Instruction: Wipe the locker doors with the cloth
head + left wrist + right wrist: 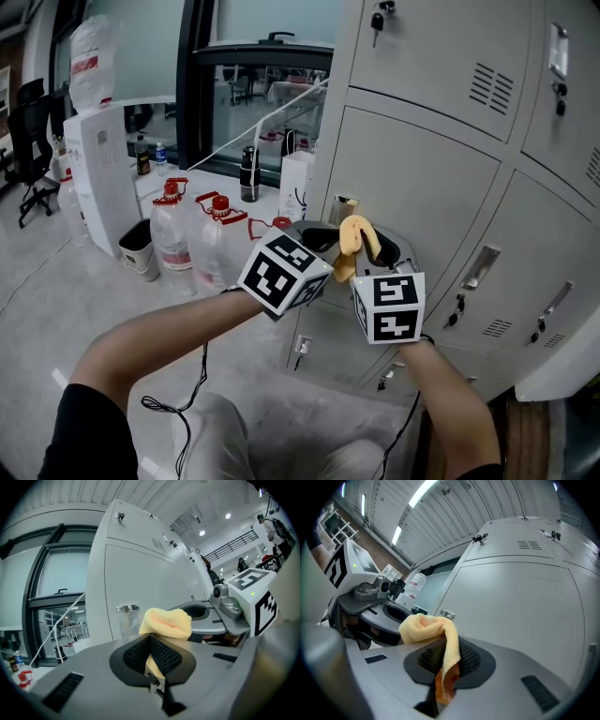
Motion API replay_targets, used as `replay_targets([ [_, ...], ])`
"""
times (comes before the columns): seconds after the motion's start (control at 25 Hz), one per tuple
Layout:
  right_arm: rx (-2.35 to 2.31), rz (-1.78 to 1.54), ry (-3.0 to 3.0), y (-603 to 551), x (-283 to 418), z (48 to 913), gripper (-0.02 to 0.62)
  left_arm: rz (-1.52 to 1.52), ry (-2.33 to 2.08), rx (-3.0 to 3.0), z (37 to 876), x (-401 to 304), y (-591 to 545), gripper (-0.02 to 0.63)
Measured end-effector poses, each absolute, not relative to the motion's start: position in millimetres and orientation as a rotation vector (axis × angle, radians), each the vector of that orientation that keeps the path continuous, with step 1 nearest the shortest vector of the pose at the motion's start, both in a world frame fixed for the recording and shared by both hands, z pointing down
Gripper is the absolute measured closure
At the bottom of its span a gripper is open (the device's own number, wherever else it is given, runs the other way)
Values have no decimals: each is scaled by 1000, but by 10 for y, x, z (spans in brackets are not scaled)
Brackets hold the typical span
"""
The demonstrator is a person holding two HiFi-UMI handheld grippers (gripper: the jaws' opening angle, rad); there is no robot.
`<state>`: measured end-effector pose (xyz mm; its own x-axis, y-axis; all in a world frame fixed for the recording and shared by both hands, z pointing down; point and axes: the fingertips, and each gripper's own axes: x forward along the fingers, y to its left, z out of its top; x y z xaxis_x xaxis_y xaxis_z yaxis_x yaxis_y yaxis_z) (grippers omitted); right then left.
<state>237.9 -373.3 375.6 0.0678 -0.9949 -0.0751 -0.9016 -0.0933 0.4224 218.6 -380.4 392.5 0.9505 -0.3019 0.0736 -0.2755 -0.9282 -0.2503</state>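
1. Your left gripper (151, 654) is clamped on one end of the yellow cloth (167, 622). Your right gripper (446, 660) pinches the other end, so both share it, probably to bunch it into a wiping pad.
2. In the head view the cloth bulges at centre frame, between the tongs.
3. Just beyond stands the grey locker door (427, 183); whether the cloth touches it is unclear.

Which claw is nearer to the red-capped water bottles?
Left. The left claw is just right of the water bottles; the right claw is farther right, by the locker doors. Both are shut on the cloth.
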Motion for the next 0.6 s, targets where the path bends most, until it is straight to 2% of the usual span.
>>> replay_targets([
  [0.6, 2226, -422, -1783, -2998, 3297, 3756, 532, -182, 225, -2868, 3917, 3106, -3093, 587],
])
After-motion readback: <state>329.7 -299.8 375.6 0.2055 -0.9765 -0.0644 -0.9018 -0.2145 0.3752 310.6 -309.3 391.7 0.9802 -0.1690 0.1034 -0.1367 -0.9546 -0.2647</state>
